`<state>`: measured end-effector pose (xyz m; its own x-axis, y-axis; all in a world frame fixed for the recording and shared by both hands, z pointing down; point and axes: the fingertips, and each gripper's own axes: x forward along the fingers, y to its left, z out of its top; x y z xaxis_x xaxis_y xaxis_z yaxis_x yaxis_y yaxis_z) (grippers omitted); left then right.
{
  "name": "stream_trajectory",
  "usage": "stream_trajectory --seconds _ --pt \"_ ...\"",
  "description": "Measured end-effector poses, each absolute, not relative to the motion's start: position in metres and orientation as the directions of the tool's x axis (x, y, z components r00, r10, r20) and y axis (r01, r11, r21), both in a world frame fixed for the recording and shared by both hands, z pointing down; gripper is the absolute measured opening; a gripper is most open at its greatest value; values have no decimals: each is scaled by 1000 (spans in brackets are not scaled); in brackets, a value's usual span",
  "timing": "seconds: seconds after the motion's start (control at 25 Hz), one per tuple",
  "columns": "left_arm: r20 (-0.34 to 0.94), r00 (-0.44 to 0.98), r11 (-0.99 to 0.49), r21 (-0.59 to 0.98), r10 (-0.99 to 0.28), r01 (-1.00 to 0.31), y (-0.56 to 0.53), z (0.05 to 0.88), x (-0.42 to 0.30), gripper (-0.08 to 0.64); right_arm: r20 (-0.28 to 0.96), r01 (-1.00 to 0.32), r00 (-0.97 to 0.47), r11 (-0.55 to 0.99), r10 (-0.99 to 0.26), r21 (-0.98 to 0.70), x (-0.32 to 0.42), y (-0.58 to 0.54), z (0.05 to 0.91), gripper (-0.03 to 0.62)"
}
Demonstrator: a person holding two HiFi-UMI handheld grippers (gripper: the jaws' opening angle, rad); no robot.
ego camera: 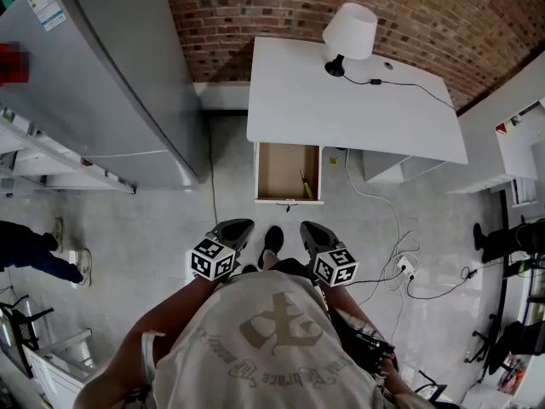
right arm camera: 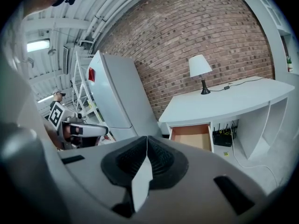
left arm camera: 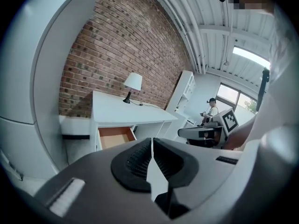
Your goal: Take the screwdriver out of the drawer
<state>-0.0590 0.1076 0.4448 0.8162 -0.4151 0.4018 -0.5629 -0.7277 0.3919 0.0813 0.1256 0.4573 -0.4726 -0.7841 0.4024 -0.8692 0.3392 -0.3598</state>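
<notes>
Yellow-handled screwdriver (ego camera: pixel 305 183) in open wooden drawer (ego camera: pixel 288 173), white desk (ego camera: pixel 341 100)

Drawer (ego camera: pixel 288 173) pulled open under white desk; yellow-handled screwdriver (ego camera: pixel 304 184) lies inside near its right wall, slightly angled.

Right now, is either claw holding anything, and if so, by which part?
Nothing is held. The left claw and the right claw are both shut and empty; the screwdriver lies untouched in the open drawer.
</notes>
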Motion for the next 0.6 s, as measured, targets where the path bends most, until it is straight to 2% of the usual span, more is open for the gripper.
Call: stream_trajectory --seconds 0.6 --pt "439 814 -743 378 -381 -552 27 444 -13 17 431 -864 -475 314 -767 -394 125 43 473 7"
